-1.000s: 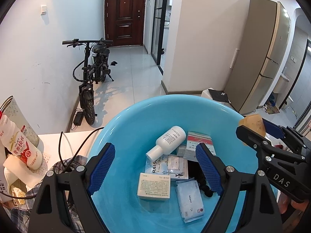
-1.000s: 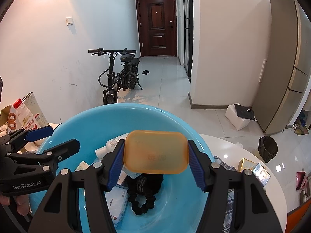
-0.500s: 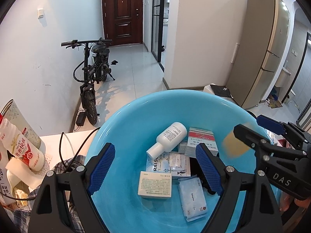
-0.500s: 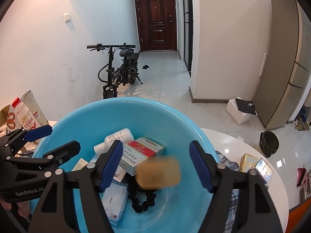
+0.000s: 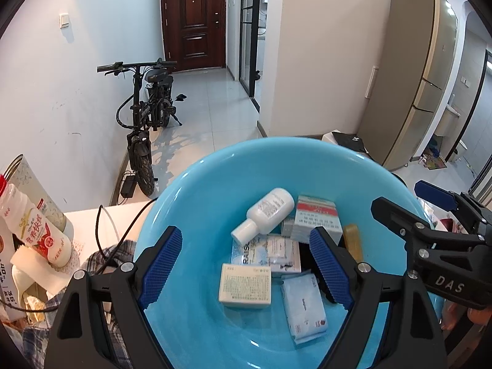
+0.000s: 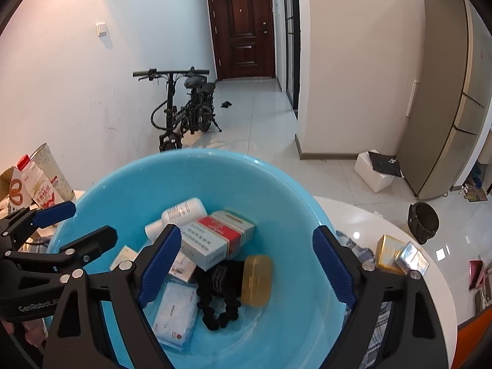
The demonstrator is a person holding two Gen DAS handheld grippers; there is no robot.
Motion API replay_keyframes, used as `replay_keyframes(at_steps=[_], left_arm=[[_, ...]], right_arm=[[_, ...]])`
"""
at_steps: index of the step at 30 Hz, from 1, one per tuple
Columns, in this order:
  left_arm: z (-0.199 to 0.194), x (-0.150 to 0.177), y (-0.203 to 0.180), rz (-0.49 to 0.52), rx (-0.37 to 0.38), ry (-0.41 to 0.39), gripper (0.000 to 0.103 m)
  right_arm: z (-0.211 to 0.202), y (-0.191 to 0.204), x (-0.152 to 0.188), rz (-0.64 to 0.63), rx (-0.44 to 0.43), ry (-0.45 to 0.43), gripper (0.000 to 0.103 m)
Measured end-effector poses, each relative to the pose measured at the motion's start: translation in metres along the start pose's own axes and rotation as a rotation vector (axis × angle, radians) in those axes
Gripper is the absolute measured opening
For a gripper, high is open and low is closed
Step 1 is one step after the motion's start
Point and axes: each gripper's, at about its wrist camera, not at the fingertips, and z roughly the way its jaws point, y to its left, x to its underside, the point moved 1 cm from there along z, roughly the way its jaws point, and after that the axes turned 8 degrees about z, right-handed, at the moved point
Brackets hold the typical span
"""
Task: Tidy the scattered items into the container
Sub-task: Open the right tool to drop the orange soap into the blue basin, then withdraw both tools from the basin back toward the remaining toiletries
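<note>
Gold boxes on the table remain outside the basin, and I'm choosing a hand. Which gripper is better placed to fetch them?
Right. The gold boxes lie just beside the open right gripper; the left gripper is open too, across the blue basin.

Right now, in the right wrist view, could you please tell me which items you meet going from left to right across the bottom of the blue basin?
White tissue pack → black hair tie → amber soap case.

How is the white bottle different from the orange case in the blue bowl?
The white bottle is round and solid white; the orange case is flat, see-through amber. The bottle lies at the back near the red-and-white box; the case leans against the black scrunchie at the front. Both lie inside the blue bowl.
</note>
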Motion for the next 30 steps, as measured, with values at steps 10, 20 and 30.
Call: replay_keyframes(at_steps=[10, 20, 30], left_arm=[[-0.022, 0.014, 0.001, -0.018, 0.019, -0.012, 0.087], [-0.057, 0.024, -0.009, 0.005, 0.002, -0.024, 0.087], [-0.088, 0.051, -0.029, 0.041, -0.008, -0.010, 0.087]], right_arm=[[-0.024, -0.002, 0.005, -0.012, 0.005, -0.003, 0.089], [-0.061, 0.011, 0.021, -0.048, 0.016, -0.022, 0.094], [-0.101, 0.004, 0.043, -0.082, 0.045, -0.029, 0.094]])
